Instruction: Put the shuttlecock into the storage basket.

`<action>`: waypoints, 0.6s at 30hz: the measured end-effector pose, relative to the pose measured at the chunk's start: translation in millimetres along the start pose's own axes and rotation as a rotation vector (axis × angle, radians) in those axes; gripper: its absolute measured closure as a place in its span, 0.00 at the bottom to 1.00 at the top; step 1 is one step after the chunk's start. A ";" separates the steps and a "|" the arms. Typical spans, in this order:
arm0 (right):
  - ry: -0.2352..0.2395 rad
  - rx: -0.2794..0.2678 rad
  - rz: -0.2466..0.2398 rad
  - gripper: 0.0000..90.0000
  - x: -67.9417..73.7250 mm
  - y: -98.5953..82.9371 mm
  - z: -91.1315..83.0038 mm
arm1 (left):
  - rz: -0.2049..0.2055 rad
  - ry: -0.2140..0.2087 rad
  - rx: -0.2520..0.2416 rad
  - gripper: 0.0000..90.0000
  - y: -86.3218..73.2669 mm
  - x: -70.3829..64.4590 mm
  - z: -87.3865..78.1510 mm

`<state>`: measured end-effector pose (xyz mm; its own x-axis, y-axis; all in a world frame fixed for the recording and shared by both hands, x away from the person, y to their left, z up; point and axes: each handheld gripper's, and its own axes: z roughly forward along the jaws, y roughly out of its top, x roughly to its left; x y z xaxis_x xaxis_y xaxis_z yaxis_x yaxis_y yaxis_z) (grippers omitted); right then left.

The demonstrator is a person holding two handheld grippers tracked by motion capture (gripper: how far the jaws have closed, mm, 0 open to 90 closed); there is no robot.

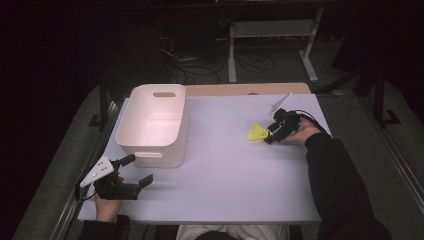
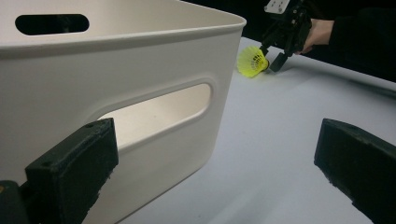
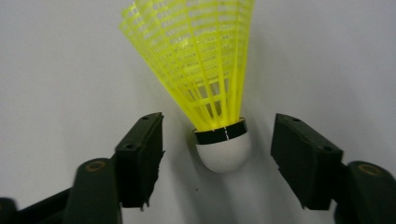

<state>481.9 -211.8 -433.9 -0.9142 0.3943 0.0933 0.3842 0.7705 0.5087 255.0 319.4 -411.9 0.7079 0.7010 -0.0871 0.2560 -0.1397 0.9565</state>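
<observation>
Desk (image 1: 225, 180): pale, flat work surface carrying every item listed below.

Bin (image 1: 155, 125): 1 white plastic tub with cut-out handles, upright on the left half of the desk, open top facing up, seemingly empty. It looks like the likely receptacle for the smaller item.

Left gripper (image 1: 131, 171): held low at the near left corner, just beside the bin's front wall. Its 2 fingers (image 2: 74, 172) are spread wide and hold nothing, apparently parked out of the way.

Right gripper (image 1: 267, 135): on the right side, well apart from the bin. Fingers (image 3: 140, 154) are spread on either side of the cork, not yet touching it, probably lined up to pinch there because the cork is the firmest part.

Shuttlecock (image 3: 212, 84): 1 yellow plastic skirt with white cork, lying on the desk, cork towards the right gripper.
</observation>
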 end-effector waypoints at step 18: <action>-0.012 0.026 -0.018 0.68 0.5 0.1 -0.4 | 0.000 0.002 -0.003 0.00 0.1 0.1 -0.2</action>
<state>481.5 -211.7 -433.5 -0.9193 0.3865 0.0741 0.3715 0.7902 0.4874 255.0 319.6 -411.8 0.7065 0.7025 -0.0861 0.2539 -0.1380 0.9573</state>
